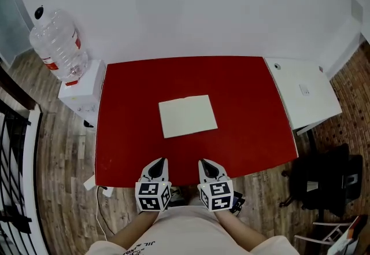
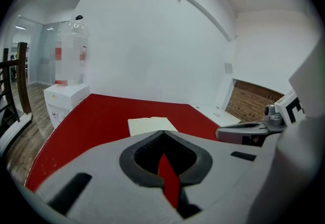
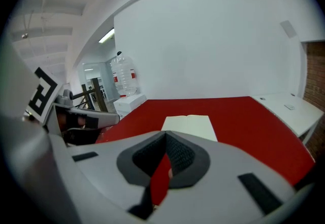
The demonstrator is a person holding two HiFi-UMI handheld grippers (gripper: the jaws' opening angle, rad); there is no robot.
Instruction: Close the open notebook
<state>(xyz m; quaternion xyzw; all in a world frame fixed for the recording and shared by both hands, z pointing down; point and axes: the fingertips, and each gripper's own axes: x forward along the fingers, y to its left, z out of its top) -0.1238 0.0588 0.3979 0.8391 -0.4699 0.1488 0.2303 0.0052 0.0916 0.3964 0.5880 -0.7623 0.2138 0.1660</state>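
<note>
Open notebook (image 1: 188,116) lies on the red table (image 1: 127,132), long axis crosswise, ahead of left gripper (image 1: 163,161) and right gripper (image 1: 201,162), both pinched together, empty, about equally near.

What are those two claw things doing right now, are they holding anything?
Left gripper: closed, jaws tip to tip, holding nothing.
Right gripper: closed, holding nothing; the notebook lies apart from both.

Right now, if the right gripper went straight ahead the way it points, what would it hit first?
Most likely the open notebook, at its near edge. It lies dead ahead of the shut right gripper on the red table. If held high, the gripper might pass over it; height is unclear.
</note>
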